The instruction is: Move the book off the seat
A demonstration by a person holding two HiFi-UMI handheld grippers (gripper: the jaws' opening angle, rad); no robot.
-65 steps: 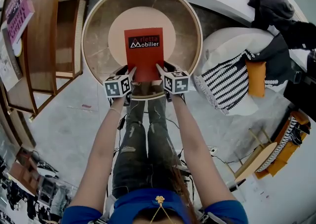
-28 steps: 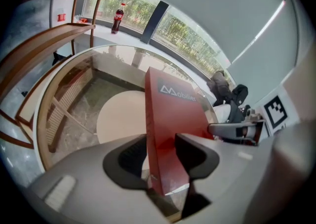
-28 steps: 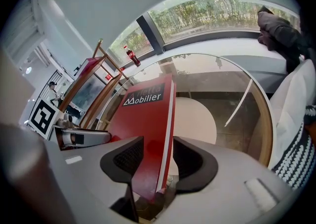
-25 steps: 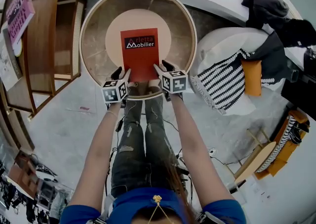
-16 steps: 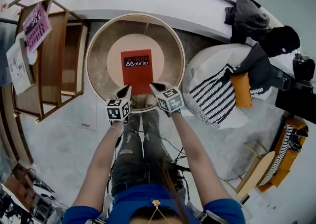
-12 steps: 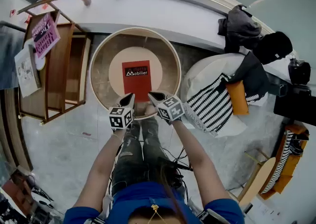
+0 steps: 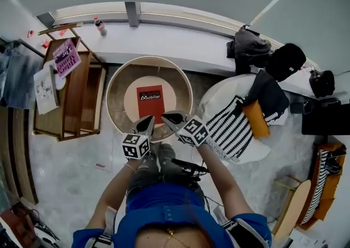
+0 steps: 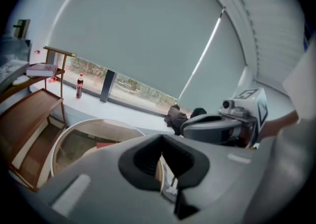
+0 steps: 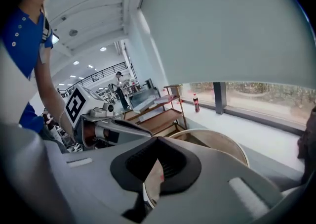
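Observation:
The red book lies flat on the pale round cushion of the big round seat. Neither gripper touches it. My left gripper and right gripper hang side by side in the air over the seat's near rim, both shut and empty. In the left gripper view the shut left gripper points over the seat rim, with a red sliver of the book below and the right gripper beside it. The right gripper view shows the shut right gripper and the left gripper.
A wooden shelf unit with magazines stands left of the seat. A white pouf with a striped throw is at its right. A bottle and dark bags rest on the window ledge behind. The person's legs are under the grippers.
Both grippers were open at the book's near corners; now they are shut and have risen well above the seat as the person stood up. The book stayed on the cushion.

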